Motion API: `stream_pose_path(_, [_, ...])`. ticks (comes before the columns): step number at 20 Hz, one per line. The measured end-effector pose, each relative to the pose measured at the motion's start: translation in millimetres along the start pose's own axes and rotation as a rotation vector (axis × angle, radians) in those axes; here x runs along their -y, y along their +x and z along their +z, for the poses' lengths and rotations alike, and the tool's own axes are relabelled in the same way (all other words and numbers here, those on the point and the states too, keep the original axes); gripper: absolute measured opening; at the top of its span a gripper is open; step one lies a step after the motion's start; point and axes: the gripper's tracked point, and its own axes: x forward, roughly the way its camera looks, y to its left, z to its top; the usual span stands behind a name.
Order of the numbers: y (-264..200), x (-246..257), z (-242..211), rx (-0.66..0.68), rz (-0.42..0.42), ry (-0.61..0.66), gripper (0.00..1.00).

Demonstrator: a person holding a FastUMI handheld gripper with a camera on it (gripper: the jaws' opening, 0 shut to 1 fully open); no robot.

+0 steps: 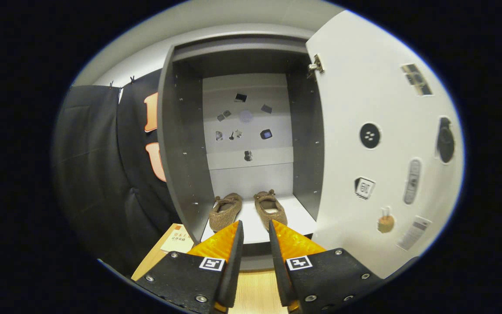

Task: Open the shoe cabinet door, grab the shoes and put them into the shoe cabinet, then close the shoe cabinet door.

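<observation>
We see 2 brown fuzzy shoes (247,210) on the dark grey shoe cabinet's white floor (296,218), just beyond our slightly parted, empty gripper (256,231), lengthwise front-to-back.

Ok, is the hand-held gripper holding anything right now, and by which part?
Nothing. The hand-held gripper is open with an empty gap; both shoes sit just beyond its fingertips inside the cabinet.

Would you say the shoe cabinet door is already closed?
No, the door stands wide open, both shoes inside, beyond the open, empty gripper.
</observation>
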Motion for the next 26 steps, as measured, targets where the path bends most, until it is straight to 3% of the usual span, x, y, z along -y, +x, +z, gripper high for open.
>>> stream_pose_path(5, [-87.7, 26.1, -3.9, 0.053, -0.08, -0.017, 0.55])
stream_pose_path(11, [-167.8, 92.3, -20.8, 0.072, -0.266, -0.026, 0.62])
stream_pose_path(16, [-206.5, 173.8, -38.9, 0.055, -0.376, -0.002, 0.67])
stream_pose_path(20, [-195.3, 222.7, -50.4, 0.032, -0.343, 0.049, 0.68])
stream_pose_path(26, [-148.7, 249.4, -45.8, 0.027, -0.185, 0.054, 0.68])
